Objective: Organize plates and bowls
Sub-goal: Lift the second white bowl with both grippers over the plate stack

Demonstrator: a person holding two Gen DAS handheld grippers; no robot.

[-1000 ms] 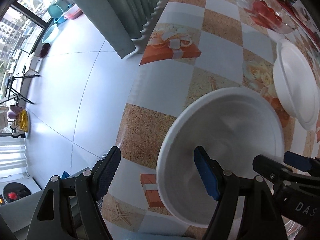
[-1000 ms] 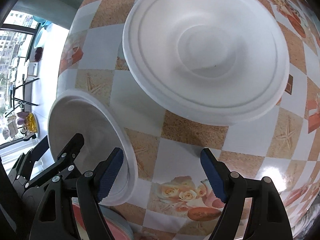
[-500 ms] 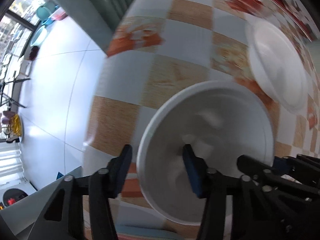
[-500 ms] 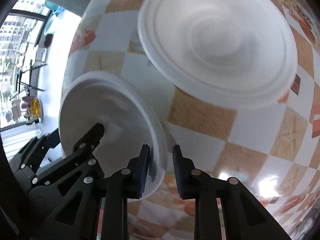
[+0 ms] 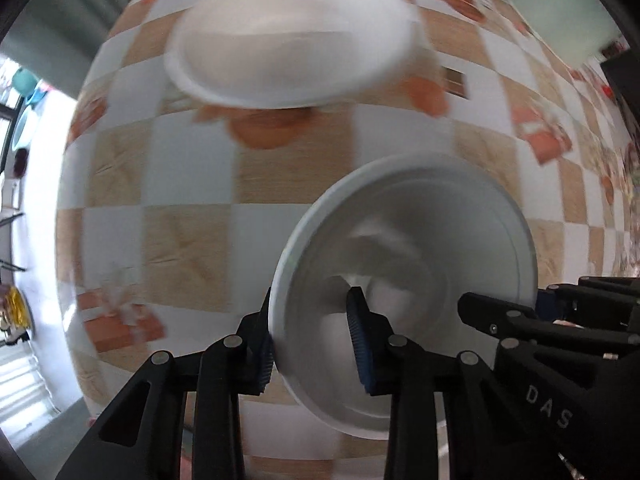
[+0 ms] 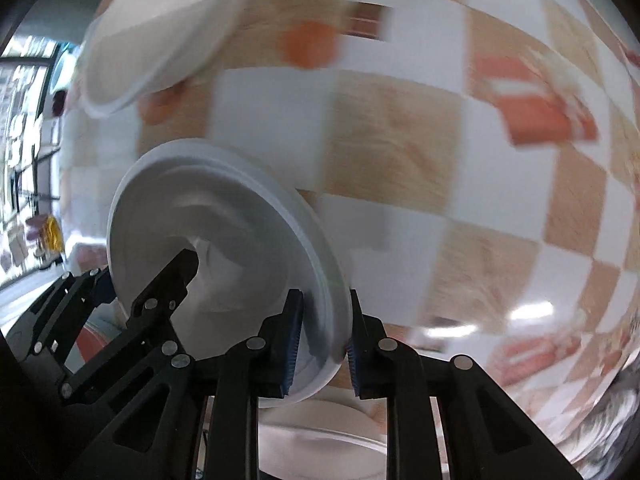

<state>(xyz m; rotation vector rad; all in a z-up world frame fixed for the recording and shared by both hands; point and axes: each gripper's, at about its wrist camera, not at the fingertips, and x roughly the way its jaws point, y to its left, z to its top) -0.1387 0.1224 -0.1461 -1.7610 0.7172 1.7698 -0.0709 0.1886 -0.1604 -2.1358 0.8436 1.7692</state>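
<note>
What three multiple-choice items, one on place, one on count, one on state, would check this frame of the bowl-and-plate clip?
1. Where is the white plate relative to the held white bowl in the left wrist view?
A. Beyond it on the checked tablecloth
B. Stacked inside it
C. On the floor

2. How many grippers grip the white bowl's rim?
A. None
B. One
C. Two

3. How do the jaws of the right gripper stand?
A. Wide open, nothing between them
B. Closed on the bowl's rim
C. Out of view

Answers: 1 A, the plate lies farther along the cloth, apart from the bowl. 2 C, the left gripper pinches one side of the rim and the right gripper the opposite side. 3 B, the rim sits clamped between the blue pads.
</note>
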